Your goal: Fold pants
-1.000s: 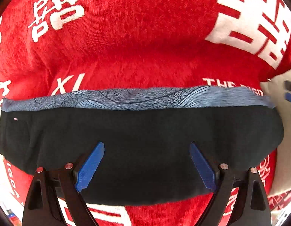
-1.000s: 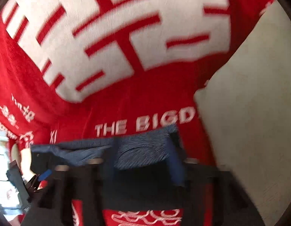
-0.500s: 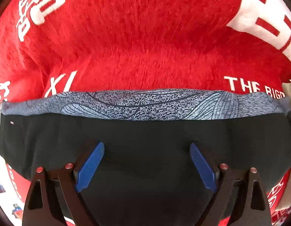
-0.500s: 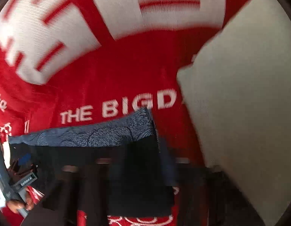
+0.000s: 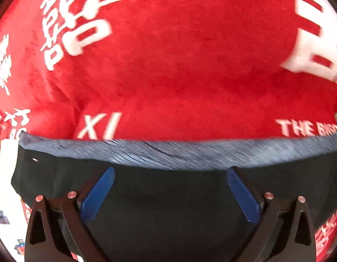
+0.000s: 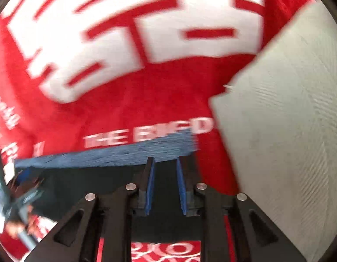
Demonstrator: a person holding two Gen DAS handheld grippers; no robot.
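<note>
The pants [image 5: 168, 187] are black with a grey-blue patterned band [image 5: 179, 152] along the far edge, folded into a wide flat strip on the red blanket. My left gripper [image 5: 168, 174] is open, its blue pads wide apart over the black cloth. In the right wrist view the pants [image 6: 81, 181] run left, with the band [image 6: 116, 155] on top. My right gripper [image 6: 165, 163] hovers over the pants' right end, its pads a narrow gap apart with nothing seen between them. The view is blurred.
A red blanket [image 5: 179, 65] with white characters and lettering covers the surface. A grey-white cloth or cushion [image 6: 288, 120] lies to the right of the pants. The other hand-held gripper [image 6: 17, 196] shows at the left edge of the right wrist view.
My right gripper has narrowed its jaws and shifted over the pants' right end. The left gripper has stayed open and moved slightly back over the black cloth.
</note>
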